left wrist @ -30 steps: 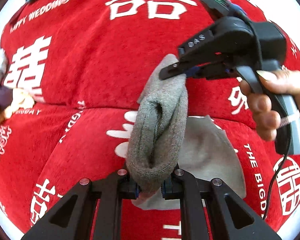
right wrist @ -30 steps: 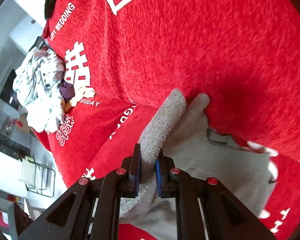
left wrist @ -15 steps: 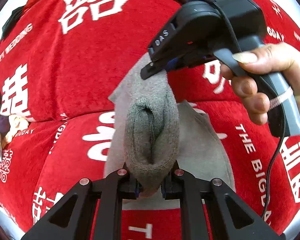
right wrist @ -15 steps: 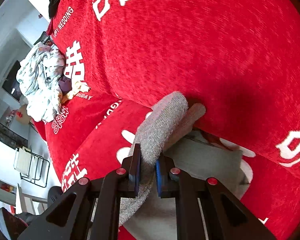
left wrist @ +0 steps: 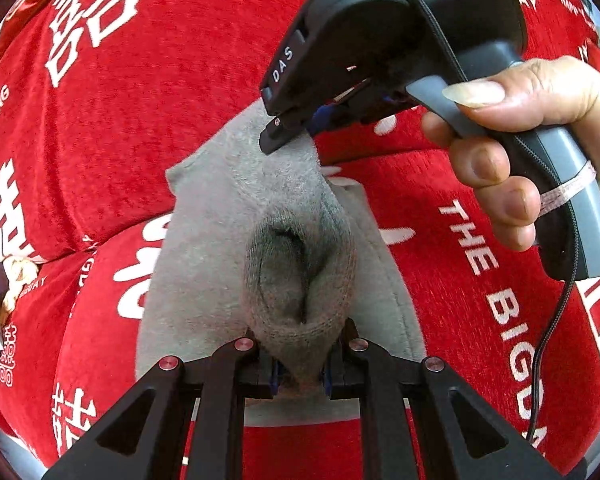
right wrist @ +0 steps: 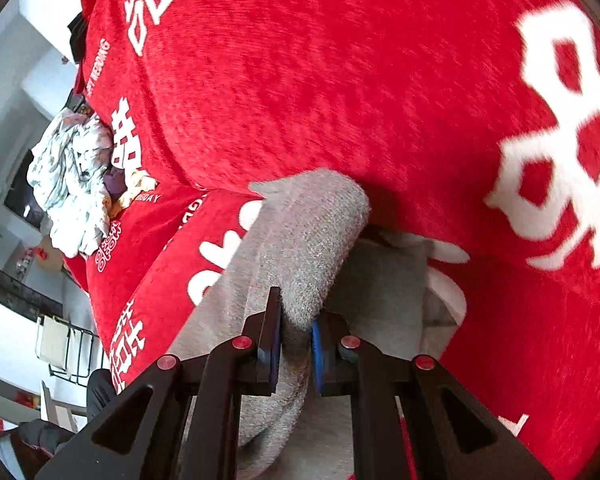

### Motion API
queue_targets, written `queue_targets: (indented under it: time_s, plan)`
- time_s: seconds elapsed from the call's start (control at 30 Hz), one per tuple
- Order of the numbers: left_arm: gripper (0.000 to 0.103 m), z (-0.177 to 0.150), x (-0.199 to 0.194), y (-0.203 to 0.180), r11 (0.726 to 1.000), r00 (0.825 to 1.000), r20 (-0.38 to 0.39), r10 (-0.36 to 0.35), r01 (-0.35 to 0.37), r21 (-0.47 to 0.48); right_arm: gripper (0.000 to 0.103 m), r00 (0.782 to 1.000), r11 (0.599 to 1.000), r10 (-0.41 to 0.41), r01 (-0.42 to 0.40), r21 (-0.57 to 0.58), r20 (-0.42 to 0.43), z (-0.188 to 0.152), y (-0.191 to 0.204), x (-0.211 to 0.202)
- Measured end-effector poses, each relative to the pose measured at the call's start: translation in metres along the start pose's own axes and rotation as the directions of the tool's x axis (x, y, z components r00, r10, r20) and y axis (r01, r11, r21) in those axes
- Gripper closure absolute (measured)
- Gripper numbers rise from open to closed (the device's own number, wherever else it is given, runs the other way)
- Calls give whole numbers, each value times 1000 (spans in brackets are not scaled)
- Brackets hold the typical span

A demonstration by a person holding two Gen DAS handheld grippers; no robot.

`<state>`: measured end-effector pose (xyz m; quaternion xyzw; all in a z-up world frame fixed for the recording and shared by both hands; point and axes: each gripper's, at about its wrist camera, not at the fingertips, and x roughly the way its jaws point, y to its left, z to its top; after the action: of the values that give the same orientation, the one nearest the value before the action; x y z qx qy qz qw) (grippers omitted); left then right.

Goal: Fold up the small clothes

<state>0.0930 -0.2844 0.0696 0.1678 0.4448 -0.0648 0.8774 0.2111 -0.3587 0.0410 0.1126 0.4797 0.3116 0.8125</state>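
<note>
A small grey knit garment lies partly spread on the seat of a red sofa printed with white characters. My left gripper is shut on a bunched fold of it at the near end. At the far end my right gripper, held in a person's hand, pinches the same raised fold. In the right wrist view the right gripper is shut on the thick grey garment, with flat grey cloth beneath. The fold hangs low between both grippers, close over the flat layer.
A crumpled white patterned cloth lies at the left end of the sofa seat, beside small dark and yellow items. The sofa back rises right behind the garment. Off the sofa's left end are a wire rack and room floor.
Both grippers have come down and toward the sofa back, carrying the grey fold lower over the flat cloth. The right gripper now looms larger in the left wrist view. Grips unchanged.
</note>
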Motion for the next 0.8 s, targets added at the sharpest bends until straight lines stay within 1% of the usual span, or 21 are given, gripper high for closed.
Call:
queue_targets:
  time_s: [0.17,0.2,0.23,0.4,0.63,0.8]
  plan:
    - [88,-6,12,-18,999,1000,-18,19,-18,41,90,1000,999,6,-6,36,6,-16,-22,3]
    - [88,-7,14,-21,998,1000,-18,25,-24,50,90,1000,999,-6,7,50,-9,-19,-26,4]
    - [88,-8,15,-23,998,999,-17,30,-29,57,90,1000,998,-3,3,59,-4,-22,-30,4]
    - [88,-8,19,-32,996,999,-23,45,-43,75,90,1000,996,-2,2,89,6,-31,-44,10]
    - [88,-7,17,-41,995,999,-17,31,-29,92,90,999,992,9,-14,125,36,-40,-58,3]
    - [88,-9,19,-47,995,1000,-23,20,-18,99,90,1000,988,-14,12,151,16,-44,-64,8]
